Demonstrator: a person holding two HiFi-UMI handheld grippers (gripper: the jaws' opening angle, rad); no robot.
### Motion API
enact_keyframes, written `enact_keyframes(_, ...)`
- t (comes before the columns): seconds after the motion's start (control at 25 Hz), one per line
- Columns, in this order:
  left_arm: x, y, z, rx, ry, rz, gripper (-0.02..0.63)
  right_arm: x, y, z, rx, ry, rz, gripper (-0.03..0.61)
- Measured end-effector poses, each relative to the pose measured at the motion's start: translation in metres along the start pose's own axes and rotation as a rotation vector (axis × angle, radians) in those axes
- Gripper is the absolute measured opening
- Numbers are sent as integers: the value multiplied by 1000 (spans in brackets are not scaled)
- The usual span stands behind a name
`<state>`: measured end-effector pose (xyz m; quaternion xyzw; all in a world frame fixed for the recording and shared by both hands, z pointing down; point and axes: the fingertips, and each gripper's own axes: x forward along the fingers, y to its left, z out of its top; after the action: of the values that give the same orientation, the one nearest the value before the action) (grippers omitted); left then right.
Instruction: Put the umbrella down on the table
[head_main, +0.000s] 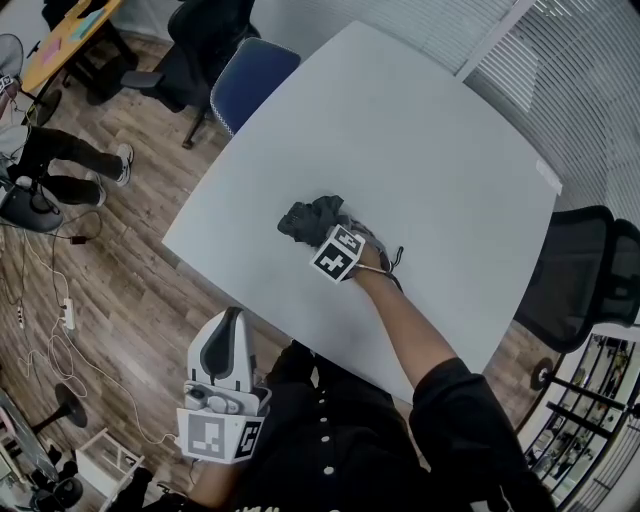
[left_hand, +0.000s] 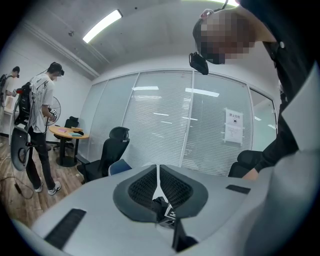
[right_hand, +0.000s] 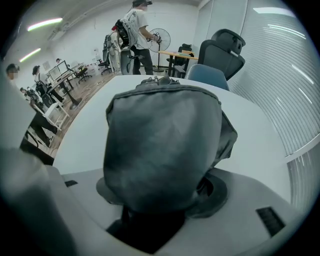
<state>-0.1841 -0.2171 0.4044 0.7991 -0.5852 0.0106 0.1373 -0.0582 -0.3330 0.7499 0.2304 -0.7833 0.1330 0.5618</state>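
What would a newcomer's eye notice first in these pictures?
A dark folded umbrella, clamped in the right gripper, is down near the middle of the big white table. The left gripper hangs shut, off the table's near edge, close to the person.

The umbrella (head_main: 312, 220) is dark, crumpled cloth with a faint sheen. The worktop (head_main: 420, 130) is smooth, matt white. At nine o'clock the floor (head_main: 120, 250) is brown wood plank. The left tongs (left_hand: 159, 182) have a matt grey plastic shell and dark, meshed pads (left_hand: 142, 187).

Head view steeply overhead; gripper views low over shared table (head_main: 420, 150).
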Motion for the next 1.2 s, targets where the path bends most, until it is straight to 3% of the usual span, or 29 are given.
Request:
enact_keyframes(0.56, 5, -8, 2, 7, -5, 0, 26, -15, -8, -3, 42, -34, 1, 360)
enact_keyframes(0.84, 8, -22, 1, 3, -9, -27, 26, -46, -12, 3, 56, -136, -35, 367)
enact_keyframes(1.12, 13, -39, 11, 18, -33, -75, 26, -87, -19, 11, 150, -318, -55, 363)
enact_keyframes(1.16, 12, -41, 12, 22, -36, -79, 26, -92, -18, 11, 153, -344, -59, 356)
enact_keyframes(1.2, 12, -43, 13, 25, -37, -83, 26, -99, -19, 10, 154, -373, -76, 301)
